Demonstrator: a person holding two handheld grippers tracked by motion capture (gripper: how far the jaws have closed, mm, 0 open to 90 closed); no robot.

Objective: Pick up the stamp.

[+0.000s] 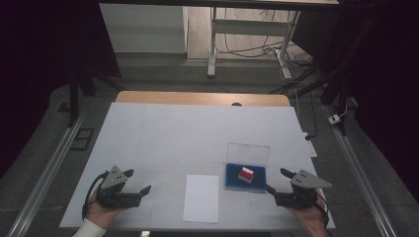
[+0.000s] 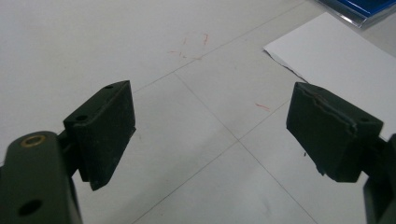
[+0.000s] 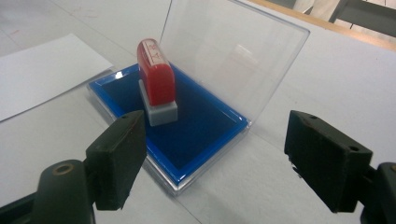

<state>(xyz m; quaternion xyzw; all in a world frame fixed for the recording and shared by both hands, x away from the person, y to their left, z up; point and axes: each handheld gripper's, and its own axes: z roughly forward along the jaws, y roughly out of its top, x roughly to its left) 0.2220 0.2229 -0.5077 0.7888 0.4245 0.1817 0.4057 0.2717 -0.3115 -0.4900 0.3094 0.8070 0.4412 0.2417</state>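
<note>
While both wait near the tabletop's (image 1: 148,128) near edge, left gripper (image 1: 129,188) and right gripper (image 1: 277,183) stand wide open, holding nothing. Red stamp (image 3: 156,77) stands upright on the blue ink pad (image 3: 205,126), clear lid (image 3: 233,56) propped up, probably for access. Paper sheet (image 1: 201,197) lies just beside, likely for stamping.

table cover (image 1: 163,133): matt white sheet, smooth, with faint seams and small red scuffs
table edge (image 1: 197,97): bare wood along the far side
paper sheet (image 1: 201,197): plain white paper, matt
ink pad (image 3: 196,121): deep blue, felt-like, matt
pad case (image 3: 233,51): clear plastic, glossy, lid reflecting light
stamp (image 3: 156,77): glossy red plastic handle on a dull grey base
left gripper (image 2: 210,135): matt black pads, edges rough and worn
right gripper (image 3: 212,154): same matt black pads
</note>
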